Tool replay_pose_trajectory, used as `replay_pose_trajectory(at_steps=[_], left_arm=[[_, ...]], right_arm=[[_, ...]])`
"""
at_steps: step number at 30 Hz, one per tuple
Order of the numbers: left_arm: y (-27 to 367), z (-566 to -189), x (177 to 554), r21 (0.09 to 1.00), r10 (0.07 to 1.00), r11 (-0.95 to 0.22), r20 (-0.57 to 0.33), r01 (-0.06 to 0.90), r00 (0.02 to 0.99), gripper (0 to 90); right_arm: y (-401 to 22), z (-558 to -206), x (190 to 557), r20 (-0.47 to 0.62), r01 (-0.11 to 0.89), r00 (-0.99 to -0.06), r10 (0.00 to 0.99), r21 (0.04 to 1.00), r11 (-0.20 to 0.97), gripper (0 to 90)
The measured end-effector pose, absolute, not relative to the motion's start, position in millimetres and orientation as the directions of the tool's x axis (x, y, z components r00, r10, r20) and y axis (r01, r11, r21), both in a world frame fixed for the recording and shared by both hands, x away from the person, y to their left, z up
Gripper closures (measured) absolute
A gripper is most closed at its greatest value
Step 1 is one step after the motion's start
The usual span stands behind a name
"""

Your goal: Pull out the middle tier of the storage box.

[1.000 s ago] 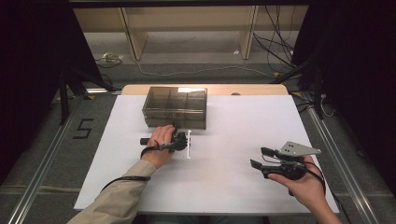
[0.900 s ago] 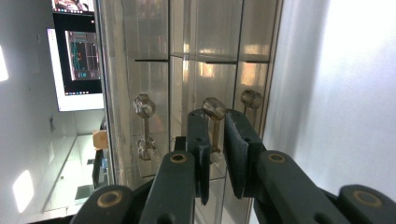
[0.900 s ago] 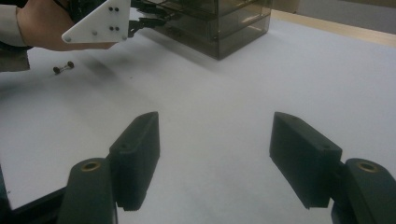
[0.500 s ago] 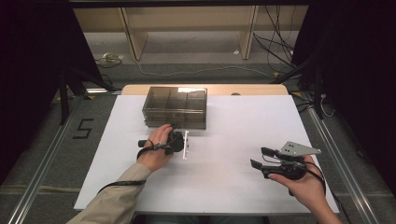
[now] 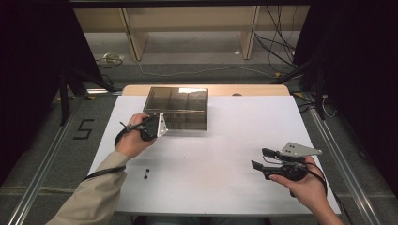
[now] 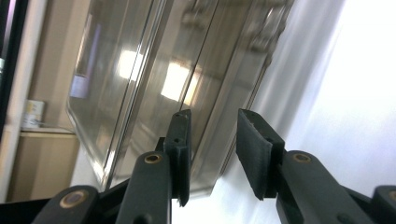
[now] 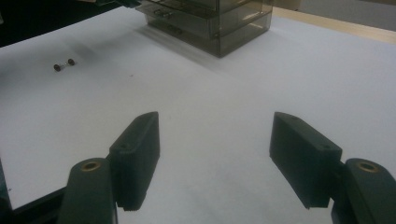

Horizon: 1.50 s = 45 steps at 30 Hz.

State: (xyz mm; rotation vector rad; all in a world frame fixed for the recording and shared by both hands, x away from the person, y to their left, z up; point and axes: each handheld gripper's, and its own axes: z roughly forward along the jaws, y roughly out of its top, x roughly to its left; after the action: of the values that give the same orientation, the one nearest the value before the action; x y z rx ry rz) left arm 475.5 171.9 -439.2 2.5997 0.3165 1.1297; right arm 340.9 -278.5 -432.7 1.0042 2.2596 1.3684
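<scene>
A smoky see-through box (image 5: 178, 105) with compartments stands at the back of the white sheet (image 5: 225, 136). My left gripper (image 5: 155, 123) hovers at the box's front left corner, raised off the sheet. In the left gripper view the box (image 6: 140, 79) looms tilted just beyond my left gripper (image 6: 215, 121); its jaws have just been closing, a gap still stands between the pads, and nothing is in it. My right gripper (image 5: 260, 158) rests low at the front right, wide open and empty (image 7: 215, 126). A small black two-wheeled piece (image 5: 146, 174) lies on the sheet beside the left forearm.
The two-wheeled piece (image 7: 64, 64) and the box (image 7: 210, 23) lie far ahead in the right gripper view. The table's wooden back edge (image 5: 244, 90) runs behind the box. Metal rails (image 5: 342, 159) flank the table; cables (image 5: 281, 51) lie on the floor behind.
My left hand has lifted and swung left and away, from the sheet in front of the box to its front left corner. The small wheeled piece now lies uncovered. The right hand stayed still.
</scene>
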Motion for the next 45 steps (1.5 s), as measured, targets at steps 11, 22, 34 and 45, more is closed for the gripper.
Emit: replay_pose_trajectory(at_steps=[11, 22, 34, 45], left_arm=[[187, -439, 494, 0.311, 0.279, -0.945, 0.616, 0.099, 0.736, 70.5], [188, -430, 507, 0.264, 0.223, -0.961, 0.541, 0.089, 0.811, 75.2], [189, -419, 522, 0.218, 0.160, -0.973, 0.439, 0.068, 0.884, 79.6], [185, -415, 528, 0.152, 0.075, -0.988, 0.399, 0.015, 0.914, 82.7]], right_arm=[[-279, -434, 342, 0.089, 0.408, -0.705, 0.704, 0.862, 0.300, 34.0], [-279, -434, 342, 0.088, 0.408, -0.705, 0.704, 0.862, 0.300, 34.0], [-279, -434, 341, 0.089, 0.408, -0.706, 0.703, 0.862, 0.301, 34.0], [-279, -433, 341, 0.091, 0.407, -0.705, 0.703, 0.864, 0.297, 34.0]])
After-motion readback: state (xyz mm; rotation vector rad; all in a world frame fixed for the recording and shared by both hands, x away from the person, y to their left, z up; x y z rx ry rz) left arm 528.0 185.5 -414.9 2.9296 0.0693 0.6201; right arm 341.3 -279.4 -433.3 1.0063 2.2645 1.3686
